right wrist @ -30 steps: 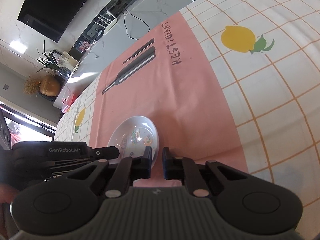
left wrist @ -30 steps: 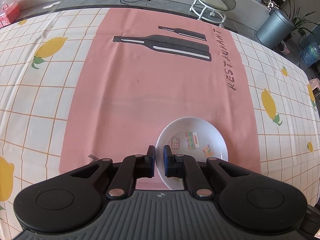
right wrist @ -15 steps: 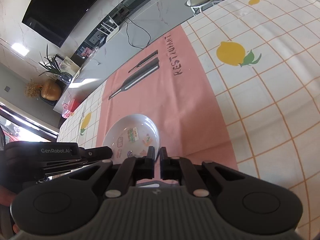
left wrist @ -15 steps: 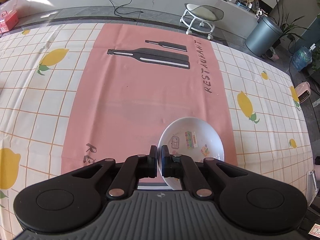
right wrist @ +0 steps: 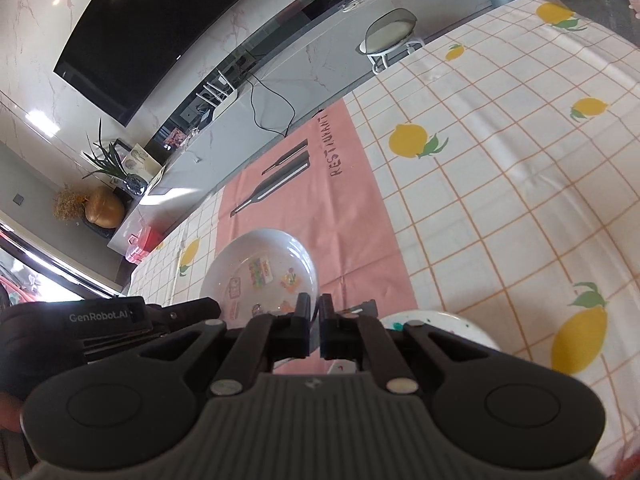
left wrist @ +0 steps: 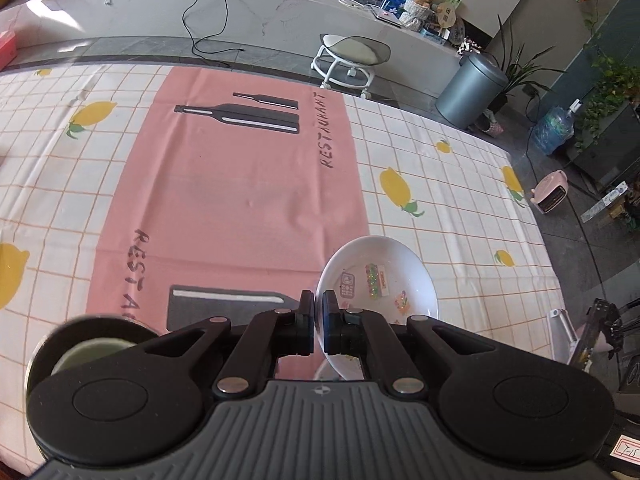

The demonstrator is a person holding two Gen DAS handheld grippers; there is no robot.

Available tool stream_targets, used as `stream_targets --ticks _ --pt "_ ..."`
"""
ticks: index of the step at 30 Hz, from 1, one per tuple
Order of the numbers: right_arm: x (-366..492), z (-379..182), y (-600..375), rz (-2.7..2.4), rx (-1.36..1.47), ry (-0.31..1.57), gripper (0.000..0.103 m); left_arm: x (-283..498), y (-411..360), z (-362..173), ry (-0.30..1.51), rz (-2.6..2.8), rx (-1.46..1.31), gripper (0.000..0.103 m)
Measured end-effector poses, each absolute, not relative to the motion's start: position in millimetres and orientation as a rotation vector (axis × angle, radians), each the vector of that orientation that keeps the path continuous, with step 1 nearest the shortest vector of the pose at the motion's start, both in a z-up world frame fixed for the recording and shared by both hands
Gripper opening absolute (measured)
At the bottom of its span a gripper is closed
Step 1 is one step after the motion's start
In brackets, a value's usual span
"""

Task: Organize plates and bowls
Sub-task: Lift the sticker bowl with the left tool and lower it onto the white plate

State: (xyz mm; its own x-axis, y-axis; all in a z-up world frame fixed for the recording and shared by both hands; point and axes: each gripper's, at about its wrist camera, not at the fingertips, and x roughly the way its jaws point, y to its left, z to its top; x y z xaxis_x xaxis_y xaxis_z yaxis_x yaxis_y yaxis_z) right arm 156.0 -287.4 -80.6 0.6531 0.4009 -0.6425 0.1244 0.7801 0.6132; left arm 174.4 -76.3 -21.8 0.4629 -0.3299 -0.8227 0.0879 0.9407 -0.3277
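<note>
Between both grippers (clamped), bowl (left wrist: 380, 276).

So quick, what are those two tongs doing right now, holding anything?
Left tongs: closed on the rim of the white bowl.
Right tongs: closed on the same white bowl's rim, other side.

The left tool (left wrist: 318, 312) had its two fingers drawn close together, with only a thin gap between the pads, and they pinched the near rim of the white bowl (left wrist: 384, 276), which was held above the desk. The right tool (right wrist: 314, 314) also had its fingers nearly together, pinching the rim of the same bowl on the other side. In the right wrist view, the body of the left tool (right wrist: 108, 316) reached in from the left.
</note>
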Motion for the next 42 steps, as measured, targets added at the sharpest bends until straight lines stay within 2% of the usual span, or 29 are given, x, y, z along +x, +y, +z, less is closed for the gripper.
stream_targets --ticks 6,15,28,38,40,42 --pt "113 -80 -311 0.093 0.689 0.853 0.0 140 -85 -43 1.096 -0.295 -0.374 0.004" --pt "80 -112 -324 0.027 0.714 0.88 0.0 120 -87 -94 1.183 -0.23 -0.539 0.004" --pt "69 -149 -334 0.04 0.771 0.862 0.0 114 -100 -107 1.166 -0.194 -0.466 0.004" --pt "71 -150 -333 0.061 0.781 0.842 0.0 114 -102 -109 1.155 -0.195 -0.422 0.006" --pt "71 -150 -333 0.064 0.777 0.842 0.004 114 -103 -107 1.148 -0.205 -0.412 0.017" --pt "70 -149 -333 0.061 0.769 0.837 0.006 113 -104 -105 1.133 -0.205 -0.402 0.024"
